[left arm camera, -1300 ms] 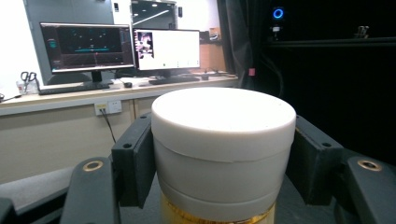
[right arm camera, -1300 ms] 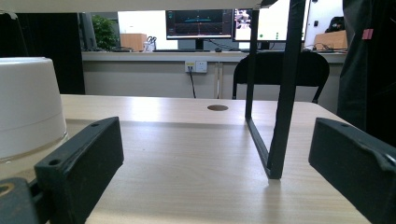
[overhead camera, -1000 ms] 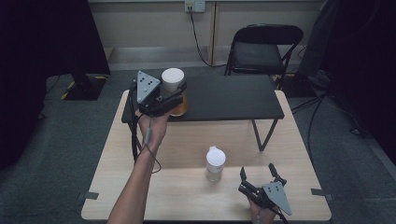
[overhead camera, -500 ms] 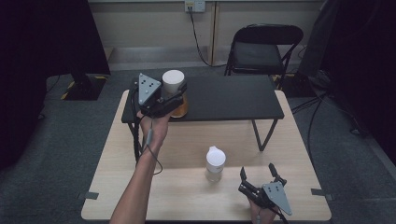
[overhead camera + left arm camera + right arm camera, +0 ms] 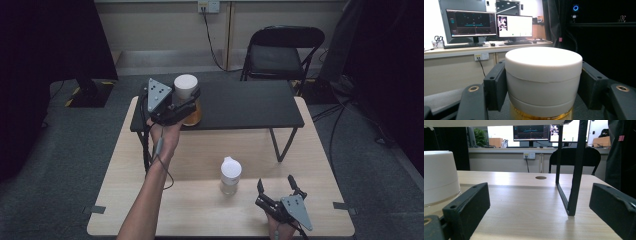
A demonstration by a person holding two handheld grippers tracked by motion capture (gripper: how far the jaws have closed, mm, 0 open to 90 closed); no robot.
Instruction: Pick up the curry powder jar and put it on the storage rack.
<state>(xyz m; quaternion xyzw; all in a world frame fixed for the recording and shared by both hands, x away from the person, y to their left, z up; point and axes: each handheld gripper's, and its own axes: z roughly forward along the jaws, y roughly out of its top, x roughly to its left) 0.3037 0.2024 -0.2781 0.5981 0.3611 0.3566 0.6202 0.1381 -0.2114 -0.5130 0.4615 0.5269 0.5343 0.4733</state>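
A jar with a white lid and an amber body is at the front left of the low black bench. My left gripper is shut on it, and its pads press on both sides of the white lid. A second jar with a white lid stands on the wooden table near the middle front. Right of that jar, by the table's front edge, my right gripper rests open with nothing between its jaws. In the right gripper view this jar sits left of the jaws.
The bench spans the back of the table on thin black legs. A black folding chair stands behind the table. Grey carpet lies all around. A desk with monitors runs along the far wall.
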